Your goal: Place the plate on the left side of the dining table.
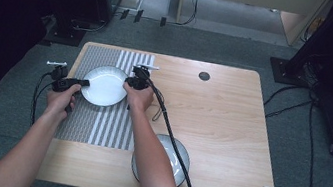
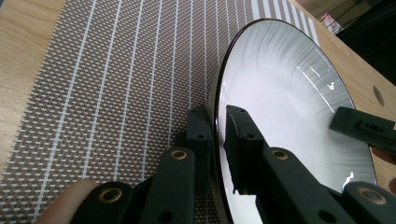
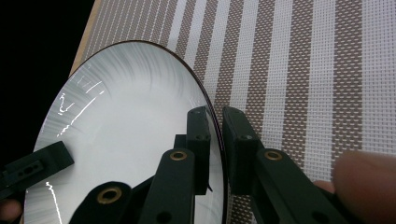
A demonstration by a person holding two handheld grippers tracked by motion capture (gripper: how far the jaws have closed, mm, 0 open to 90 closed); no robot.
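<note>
- Your left gripper (image 2: pixel 219 140) was clamped on the white plate's (image 1: pixel 104 85) left rim.
- Your right gripper (image 3: pixel 217 140) pinched its right rim.
- The plate sat over the striped placemat (image 1: pixel 98 128), far-left on the table (image 1: pixel 230 124).

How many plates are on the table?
2: a white plate on the striped mat, held at both edges by the claws, and a second plate near the table's front edge, partly behind the right forearm.
</note>
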